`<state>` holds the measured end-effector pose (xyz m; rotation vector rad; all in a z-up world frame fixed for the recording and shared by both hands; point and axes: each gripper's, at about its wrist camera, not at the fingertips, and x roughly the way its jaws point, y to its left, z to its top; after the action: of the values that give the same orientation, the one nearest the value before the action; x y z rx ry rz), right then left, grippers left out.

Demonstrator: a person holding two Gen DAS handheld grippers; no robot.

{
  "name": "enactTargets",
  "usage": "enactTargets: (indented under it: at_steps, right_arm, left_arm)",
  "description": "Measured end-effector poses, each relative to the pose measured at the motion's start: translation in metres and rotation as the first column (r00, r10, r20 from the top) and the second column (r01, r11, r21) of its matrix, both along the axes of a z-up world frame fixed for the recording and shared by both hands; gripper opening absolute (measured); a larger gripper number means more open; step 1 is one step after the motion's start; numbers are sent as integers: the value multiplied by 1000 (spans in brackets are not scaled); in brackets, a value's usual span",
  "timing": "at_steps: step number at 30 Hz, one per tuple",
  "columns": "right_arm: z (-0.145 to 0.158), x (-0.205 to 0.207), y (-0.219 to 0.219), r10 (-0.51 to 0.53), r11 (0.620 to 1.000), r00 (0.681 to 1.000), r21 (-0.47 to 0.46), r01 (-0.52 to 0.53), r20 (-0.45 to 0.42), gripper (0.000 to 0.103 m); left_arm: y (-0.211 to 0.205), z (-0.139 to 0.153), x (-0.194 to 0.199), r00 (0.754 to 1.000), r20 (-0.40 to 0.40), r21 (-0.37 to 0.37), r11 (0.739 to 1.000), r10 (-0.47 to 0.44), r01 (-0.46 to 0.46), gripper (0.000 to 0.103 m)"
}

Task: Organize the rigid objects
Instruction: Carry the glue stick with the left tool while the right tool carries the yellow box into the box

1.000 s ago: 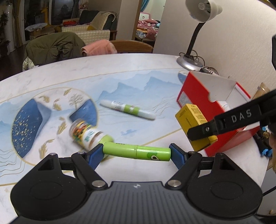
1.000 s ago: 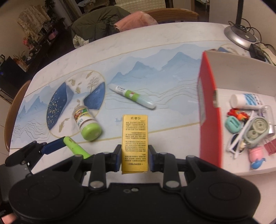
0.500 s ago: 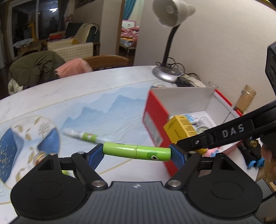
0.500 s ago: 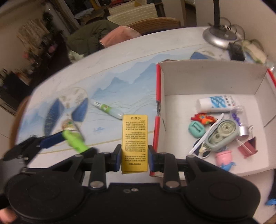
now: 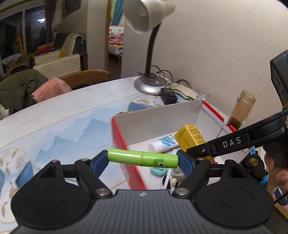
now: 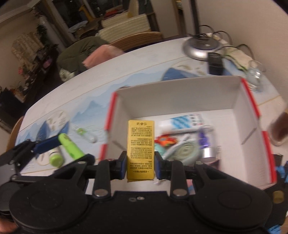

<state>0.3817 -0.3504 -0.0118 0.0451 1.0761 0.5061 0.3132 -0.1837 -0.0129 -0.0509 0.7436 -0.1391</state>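
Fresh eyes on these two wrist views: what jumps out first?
The bright green tube, clamped end to end between the left gripper fingers, hangs above the near wall of the red and white box. Beside it, the right gripper is shut on a yellow carton above the box's interior, where a blue and white tube and small trinkets lie. A white desk lamp looms behind at the table's far edge.
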Motion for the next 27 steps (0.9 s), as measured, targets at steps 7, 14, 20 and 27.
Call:
enactTargets:
  at_steps: [7, 14, 20, 27]
  right_arm:
    - [-14, 20, -38, -58, 997, 998, -43, 58, 4, 29]
    - [-32, 42, -62, -87, 990, 996, -110, 88, 5, 29]
    - [-44, 53, -64, -64, 986, 998, -152, 63, -2, 29]
    - [-52, 59, -64, -38, 982, 999, -186, 35, -12, 29]
  left_arm:
    - [-32, -10, 40, 998, -52, 15, 999, -36, 37, 82]
    - [-59, -28, 72, 991, -109, 54, 995, -76, 82, 82]
    - [-71, -40, 97, 986, -147, 76, 993, -79, 91, 82]
    - [-70, -64, 121, 966, -252, 48, 997, -51, 65, 82]
